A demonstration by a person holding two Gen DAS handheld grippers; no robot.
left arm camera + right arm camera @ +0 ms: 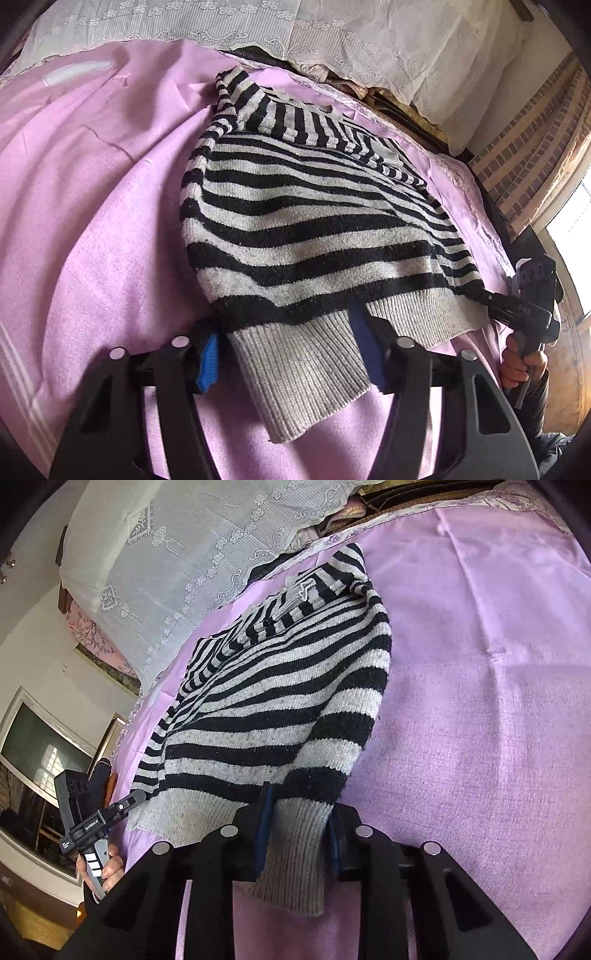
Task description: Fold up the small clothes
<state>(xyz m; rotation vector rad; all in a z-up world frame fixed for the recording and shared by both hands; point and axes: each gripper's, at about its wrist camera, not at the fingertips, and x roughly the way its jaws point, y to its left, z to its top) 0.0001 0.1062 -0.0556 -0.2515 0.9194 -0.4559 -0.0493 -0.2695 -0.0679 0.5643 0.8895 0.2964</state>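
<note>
A black-and-grey striped sweater (314, 221) (277, 701) lies flat on a lilac bed sheet (92, 221) (480, 701), its grey ribbed hem nearest me. My left gripper (286, 343) straddles the hem's left corner. One blue pad (210, 354) sits at the sweater's edge and the other on the rib, with the cloth between them still flat. My right gripper (299, 830) is shut on the hem's right corner, which is bunched narrow between its pads. Each gripper also shows small in the other view: the right gripper (487, 297) and the left gripper (135, 799), both at the hem.
A white lace cover (369, 37) (166, 554) drapes over pillows at the bed's far side. A brick wall (535, 147) and bright window (569, 258) stand to the right. A framed dark pane (37, 746) hangs at left. A person's hands (521, 362) (110, 867) grip the handles.
</note>
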